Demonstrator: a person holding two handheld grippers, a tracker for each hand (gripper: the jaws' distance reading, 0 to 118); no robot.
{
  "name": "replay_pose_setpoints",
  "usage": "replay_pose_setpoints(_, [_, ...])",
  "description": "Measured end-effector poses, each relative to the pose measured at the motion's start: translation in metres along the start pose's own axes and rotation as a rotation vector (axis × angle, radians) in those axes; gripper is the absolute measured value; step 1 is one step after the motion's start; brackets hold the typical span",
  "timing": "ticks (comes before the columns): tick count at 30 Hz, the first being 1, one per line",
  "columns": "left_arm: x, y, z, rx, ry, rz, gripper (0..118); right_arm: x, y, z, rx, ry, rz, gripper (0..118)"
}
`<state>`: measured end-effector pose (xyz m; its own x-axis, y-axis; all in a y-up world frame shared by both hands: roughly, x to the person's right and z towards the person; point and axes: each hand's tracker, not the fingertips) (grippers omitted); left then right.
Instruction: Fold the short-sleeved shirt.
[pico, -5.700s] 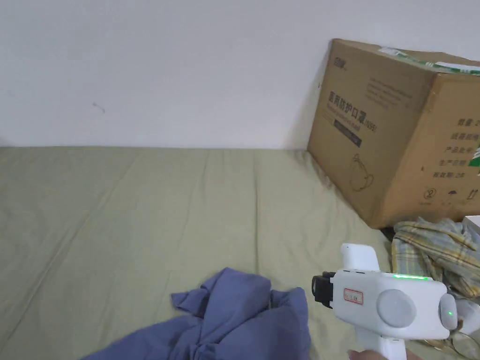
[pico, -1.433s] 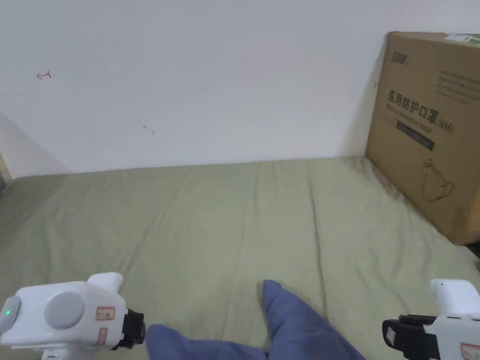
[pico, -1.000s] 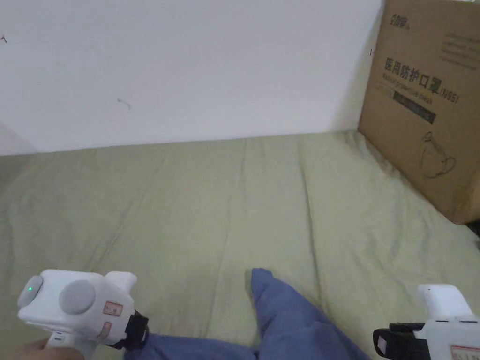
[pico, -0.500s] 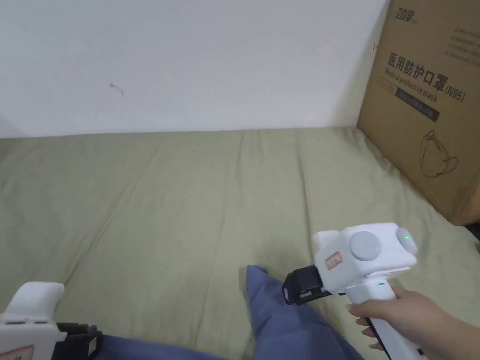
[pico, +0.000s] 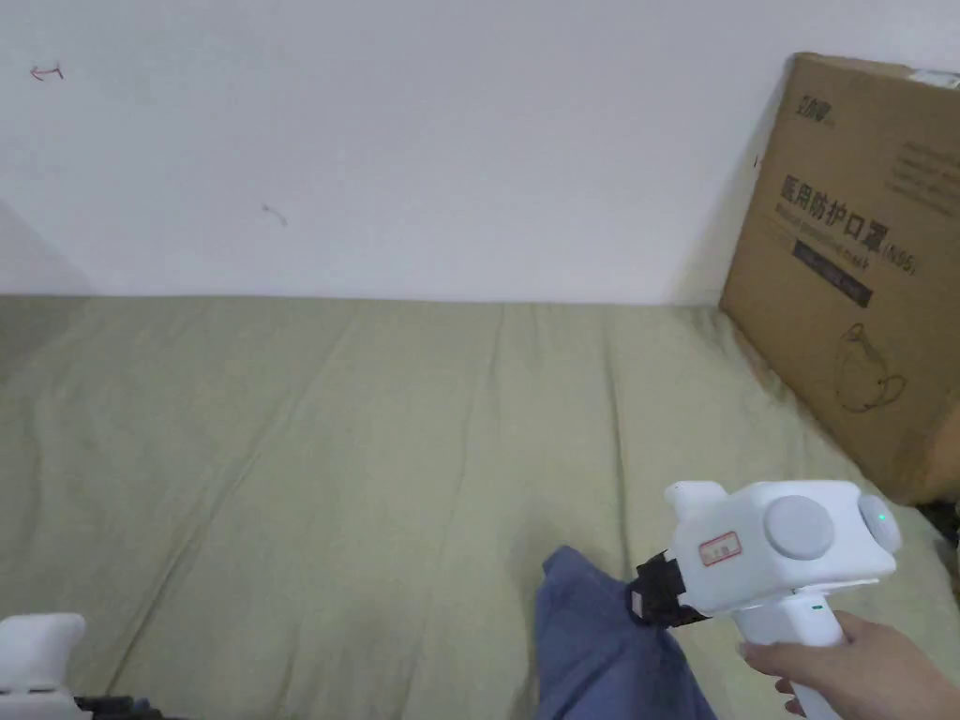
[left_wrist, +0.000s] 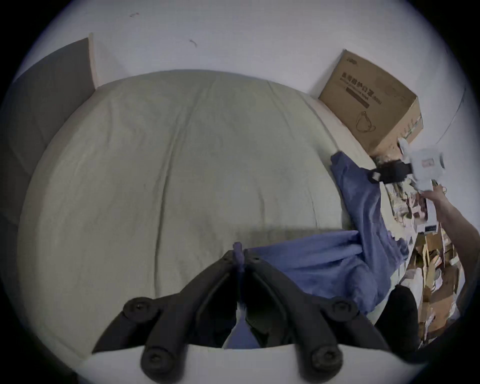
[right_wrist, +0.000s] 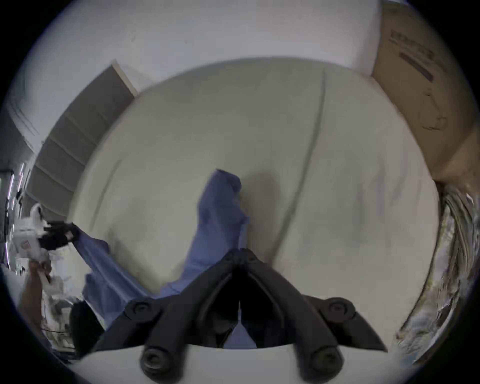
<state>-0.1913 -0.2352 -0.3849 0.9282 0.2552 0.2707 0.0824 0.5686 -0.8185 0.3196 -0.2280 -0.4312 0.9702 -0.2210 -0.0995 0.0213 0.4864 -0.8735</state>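
A white wall backs a bed (pico: 309, 441) under a green sheet, with a cardboard box (pico: 858, 272) at its far right. In the head view the right gripper (pico: 652, 591) has come down from mid-air onto the blue shirt (pico: 600, 647); the box's print is too blurred to read. In the left gripper view the left gripper (left_wrist: 240, 256) has its jaws pressed together, pinching shirt cloth. In the right gripper view the right gripper's jaws pinch an edge likewise. Both holds look set for spreading.

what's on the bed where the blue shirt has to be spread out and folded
Nothing visible. The green bed sheet beyond the blue shirt is bare. The cardboard box stands off at its right edge, and both tools already grip the shirt.
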Motion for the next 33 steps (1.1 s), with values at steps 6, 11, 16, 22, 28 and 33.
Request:
replay_pose_setpoints(6, [-0.001, 0.017, 0.094, 0.173, 0.024, 0.041, 4, 0.021, -0.021, 0.127, 0.203, -0.014, -0.028, 0])
replay_pose_setpoints(11, [0.009, 0.038, 0.171, 0.324, 0.068, 0.026, 4, 0.029, -0.028, 0.222, 0.368, -0.026, -0.110, 0])
replay_pose_setpoints(16, [0.027, 0.072, 0.243, 0.433, 0.058, -0.016, 4, 0.017, -0.020, 0.310, 0.499, 0.014, -0.166, 0])
replay_pose_setpoints(22, [0.058, 0.135, 0.295, 0.503, 0.044, -0.050, 3, -0.005, 0.028, 0.389, 0.638, -0.036, -0.118, 0])
replay_pose_setpoints(28, [0.070, 0.213, 0.311, 0.573, 0.060, -0.040, 3, -0.018, 0.106, 0.432, 0.712, -0.085, -0.115, 0])
replay_pose_setpoints(33, [0.071, 0.271, 0.301, 0.632, 0.089, -0.032, 3, -0.023, 0.170, 0.433, 0.772, -0.157, -0.099, 0])
